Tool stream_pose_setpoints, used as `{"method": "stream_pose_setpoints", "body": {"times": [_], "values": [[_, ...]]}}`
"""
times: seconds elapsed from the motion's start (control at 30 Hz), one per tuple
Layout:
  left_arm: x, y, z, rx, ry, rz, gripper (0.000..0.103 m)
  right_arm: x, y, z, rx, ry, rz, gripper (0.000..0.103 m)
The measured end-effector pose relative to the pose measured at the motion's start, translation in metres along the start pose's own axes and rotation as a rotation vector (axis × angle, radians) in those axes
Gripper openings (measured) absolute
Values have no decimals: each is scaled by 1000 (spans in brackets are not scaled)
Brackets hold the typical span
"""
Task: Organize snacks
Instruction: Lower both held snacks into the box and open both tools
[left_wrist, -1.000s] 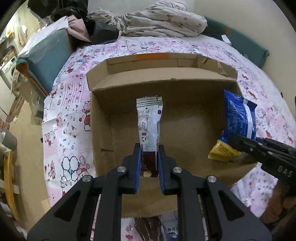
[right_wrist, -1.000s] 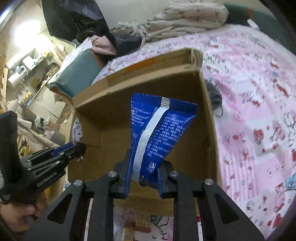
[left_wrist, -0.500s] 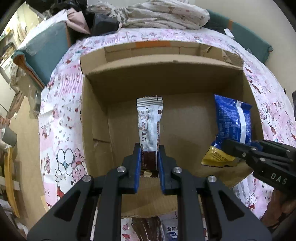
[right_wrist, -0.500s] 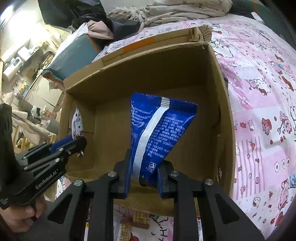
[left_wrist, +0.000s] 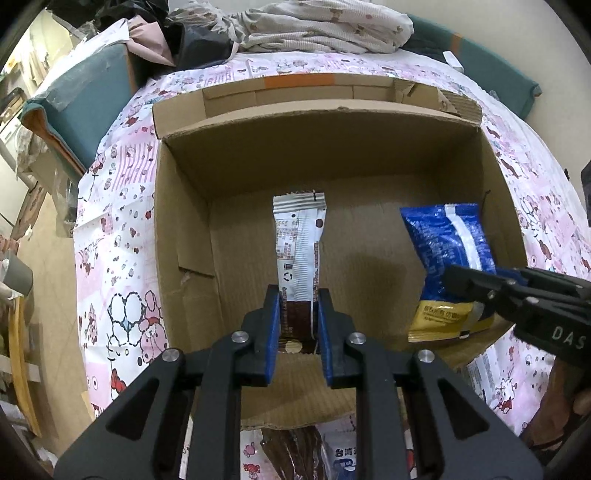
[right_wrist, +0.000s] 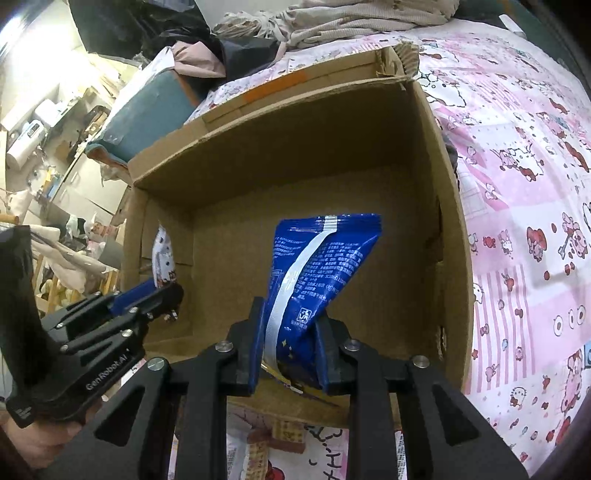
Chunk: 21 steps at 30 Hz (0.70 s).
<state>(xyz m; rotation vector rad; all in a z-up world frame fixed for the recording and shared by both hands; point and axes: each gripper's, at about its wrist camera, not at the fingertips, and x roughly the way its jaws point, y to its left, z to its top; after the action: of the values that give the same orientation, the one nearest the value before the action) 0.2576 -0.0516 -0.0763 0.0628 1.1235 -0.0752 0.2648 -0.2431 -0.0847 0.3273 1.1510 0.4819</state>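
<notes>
A lived-in bedroom at home, and a cluttered one.

We're over a bed (left_wrist: 110, 236) spread with a pink cartoon-print sheet (right_wrist: 524, 206), crumpled bedding (left_wrist: 325, 26) heaped at its far end, a teal cushion (left_wrist: 77, 96) off to the side, and beyond it crowded shelves and household bits (right_wrist: 33, 129) along a yellow-lit wall.

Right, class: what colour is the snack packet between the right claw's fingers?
Blue packet with a white stripe and a yellow lower end; the left wrist view shows it best.
</notes>
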Motion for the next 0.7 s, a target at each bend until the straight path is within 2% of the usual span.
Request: {"method": "stream_pose_setpoints", "body": {"times": [0.03,0.17,0.23,0.27,0.3,0.37,0.43,0.47,0.7], "values": [[1,1,0,0,4,3,23,-1,-1,-1,-1,-2,3,27],[-4,2,-1,-6,-5,3,44,-5,-2,1,14,-10,13,27],[-8,5,-1,-16,-23,7,57,-8,-2,1,12,-24,11,39],[-11,6,-1,-23,-35,14,69,-10,-2,0,9,-29,11,44],[-13,6,-1,-27,-42,18,78,-12,-2,-1,4,-33,11,56],[-18,10,-2,-39,-58,21,80,-17,-2,-1,-1,-45,8,63],[-22,14,-3,-55,-56,3,80,-21,-4,-1,17,-58,8,80],[-24,16,-4,-66,-53,-10,80,-24,-6,-1,33,-67,8,83],[-43,19,-11,-72,-72,-35,80,-39,-5,-8,54,-81,-25,84]]}}
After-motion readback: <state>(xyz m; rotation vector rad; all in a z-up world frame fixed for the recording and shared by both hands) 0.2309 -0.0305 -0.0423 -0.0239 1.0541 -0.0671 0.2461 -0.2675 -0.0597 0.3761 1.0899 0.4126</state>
